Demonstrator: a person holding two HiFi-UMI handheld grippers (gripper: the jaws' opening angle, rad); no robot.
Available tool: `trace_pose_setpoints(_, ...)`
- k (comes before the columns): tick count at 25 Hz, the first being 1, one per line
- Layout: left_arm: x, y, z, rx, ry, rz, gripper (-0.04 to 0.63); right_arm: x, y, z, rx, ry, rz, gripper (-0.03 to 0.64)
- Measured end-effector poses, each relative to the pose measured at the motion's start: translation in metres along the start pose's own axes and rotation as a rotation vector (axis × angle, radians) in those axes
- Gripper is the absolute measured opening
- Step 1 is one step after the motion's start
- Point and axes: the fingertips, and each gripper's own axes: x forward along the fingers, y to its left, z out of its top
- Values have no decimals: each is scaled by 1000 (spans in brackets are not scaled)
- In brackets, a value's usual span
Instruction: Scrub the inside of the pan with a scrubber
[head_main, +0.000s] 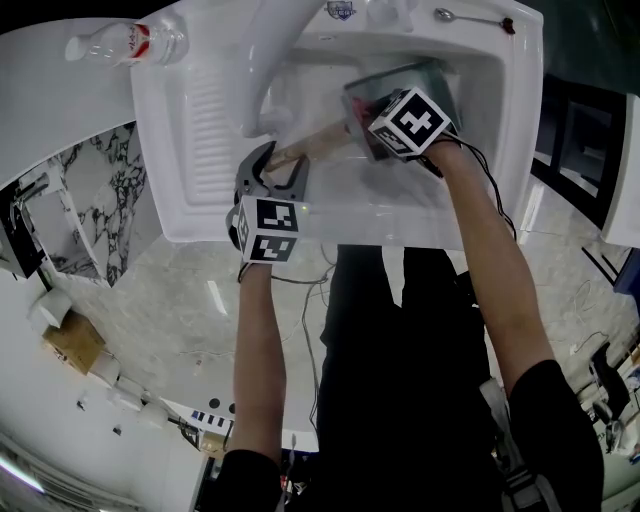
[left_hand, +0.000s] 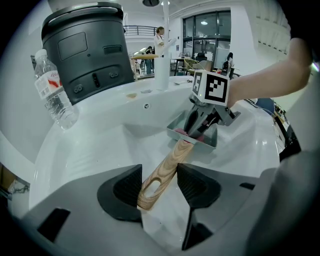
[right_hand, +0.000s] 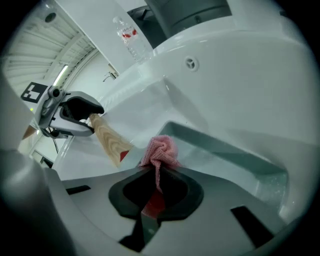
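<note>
Clenched in the right gripper (right_hand: 157, 176) jaws: a pink mesh scrubber (right_hand: 161, 150), bunched just above the pan (right_hand: 227, 149) near its handle end. Grasped in the left gripper (left_hand: 157, 182) jaws: the wooden handle (left_hand: 167, 170), near its slotted end. Best to brace that handle firmly, press the mesh flat on the floor and work into the corners. Rectangular, shallow, grey-green, lying in the white sink (left_hand: 100, 145).

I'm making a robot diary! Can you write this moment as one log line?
left claw: shut on pale wooden pan handle | right claw: shut on pink mesh scrubber, in square grey metal pan | place: white sink
</note>
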Motion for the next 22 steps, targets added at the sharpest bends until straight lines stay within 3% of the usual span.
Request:
trace_pose_setpoints(4,0,0,0,0,0,2,229,1,-17,24,-54,-101,-149,38)
trace_pose_setpoints(9,0,0,0,-2,3,3,229,-1,-29,38,-223,-133,-332,38)
trace_pose_setpoints(15,-1,0,0,-4,4,9,230,-9,-48,30,-474,-21,-543,38)
trace_pose_setpoints(22,0,-1,0,-4,1,11,229,-22,-78,10,-625,110,-735,38)
